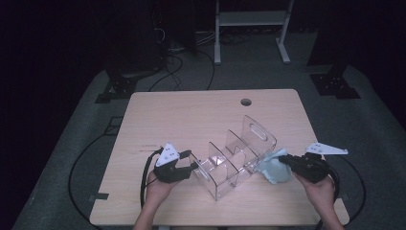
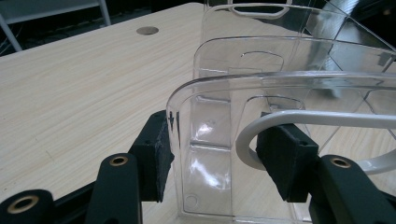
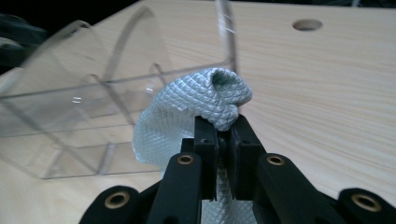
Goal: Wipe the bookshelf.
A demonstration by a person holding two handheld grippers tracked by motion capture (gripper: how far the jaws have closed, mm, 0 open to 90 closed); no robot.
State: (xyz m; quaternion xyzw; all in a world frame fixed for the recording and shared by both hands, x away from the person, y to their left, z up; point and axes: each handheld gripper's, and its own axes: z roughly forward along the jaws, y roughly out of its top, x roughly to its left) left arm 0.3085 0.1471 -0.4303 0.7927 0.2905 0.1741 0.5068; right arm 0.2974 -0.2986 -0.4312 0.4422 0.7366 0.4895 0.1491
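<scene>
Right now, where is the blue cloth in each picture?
High view: cloth at the lower right, against the clear rack.
Left gripper view: none of it can be made out.
Right gripper view: cloth in the middle, pinched in the jaws.
Shared landmark: the table's round hole.

table point(image 1: 201, 120) — light wood, round hole point(image 1: 246, 102) | white shelf frame point(image 1: 251, 19) | floor cables point(image 1: 191, 62)

A clear plastic divided organizer point(image 1: 237, 155) stands on the table. A crumpled pale blue cloth point(image 1: 274, 168) touches its right end.
</scene>
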